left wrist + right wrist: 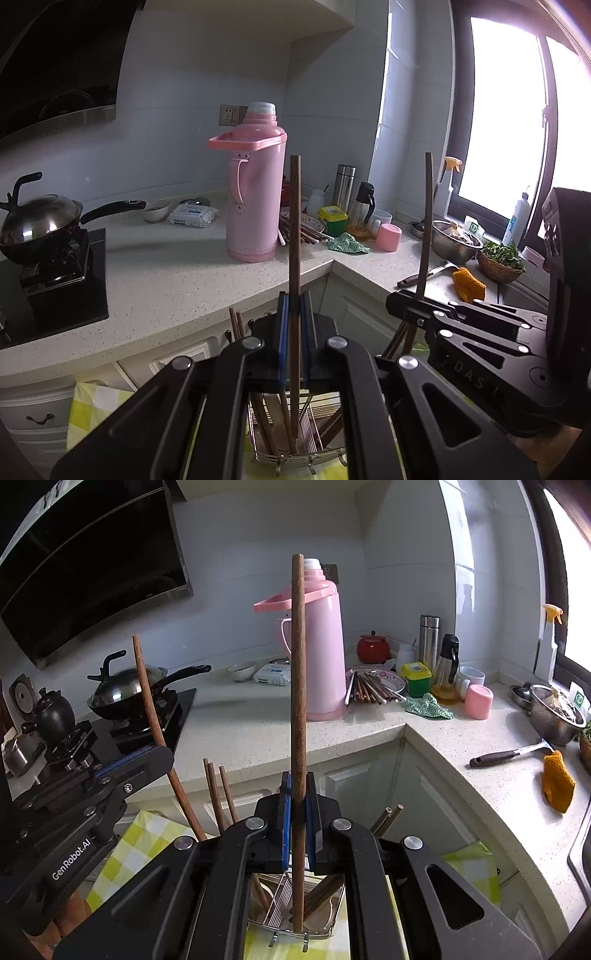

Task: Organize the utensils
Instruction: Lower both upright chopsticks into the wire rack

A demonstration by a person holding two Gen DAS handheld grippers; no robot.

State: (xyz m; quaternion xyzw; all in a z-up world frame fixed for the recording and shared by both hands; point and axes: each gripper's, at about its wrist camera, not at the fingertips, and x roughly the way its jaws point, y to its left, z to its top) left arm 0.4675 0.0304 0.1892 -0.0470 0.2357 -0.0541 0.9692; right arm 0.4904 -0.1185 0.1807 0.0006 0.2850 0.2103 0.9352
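"GenRobot.AI" stands on the left tool [129, 771]; "DAS" on the right tool [413, 302].

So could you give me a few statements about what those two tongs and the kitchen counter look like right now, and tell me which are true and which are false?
1. Each of the tongs grips one wooden chopstick. True: the left tongs are shut on the left chopstick, the right tongs on the right chopstick.
2. The pink thermos lies on its side. False: it stands upright on the counter.
3. More chopsticks lie on a plate beside the thermos. True.
4. The wire rack below the tongs is empty. False: it holds utensils.
5. The wok is uncovered. False: a lid sits on it.
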